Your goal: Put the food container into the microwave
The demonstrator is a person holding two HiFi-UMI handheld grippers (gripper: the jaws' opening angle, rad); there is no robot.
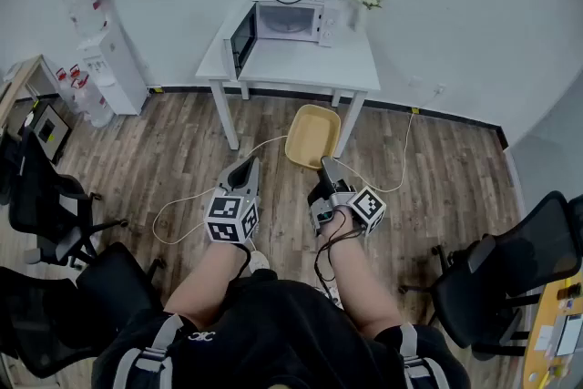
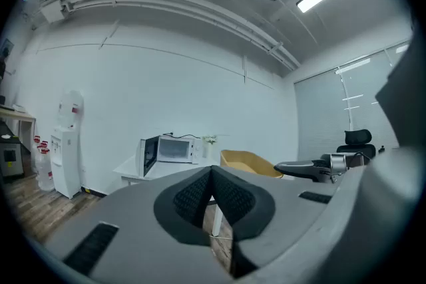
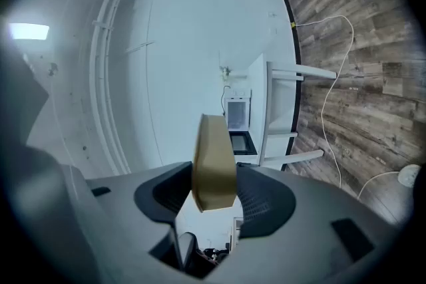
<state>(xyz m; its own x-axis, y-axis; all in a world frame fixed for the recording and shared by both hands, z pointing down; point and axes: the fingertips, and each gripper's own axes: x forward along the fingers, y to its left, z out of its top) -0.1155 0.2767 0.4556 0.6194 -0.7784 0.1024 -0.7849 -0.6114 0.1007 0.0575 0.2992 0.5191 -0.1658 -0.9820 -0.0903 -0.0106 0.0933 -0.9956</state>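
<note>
A tan food container (image 1: 312, 136) hangs in the air in front of me, above the wooden floor. My right gripper (image 1: 325, 167) is shut on its near rim; the right gripper view shows the container (image 3: 213, 163) edge-on between the jaws. My left gripper (image 1: 244, 170) is shut with nothing in it, its jaws meeting (image 2: 212, 199), left of the container (image 2: 247, 162). The white microwave (image 1: 279, 25) stands on a white table (image 1: 301, 66) ahead, with its dark door (image 1: 241, 39) swung open to the left. The same microwave (image 2: 168, 150) appears far off in the left gripper view.
A water dispenser (image 1: 109, 55) stands at the left wall. Black office chairs (image 1: 55, 205) are at left, and another chair (image 1: 510, 273) is at right. A white cable (image 1: 182, 207) loops over the floor. A small vase with flowers (image 1: 363, 5) sits beside the microwave.
</note>
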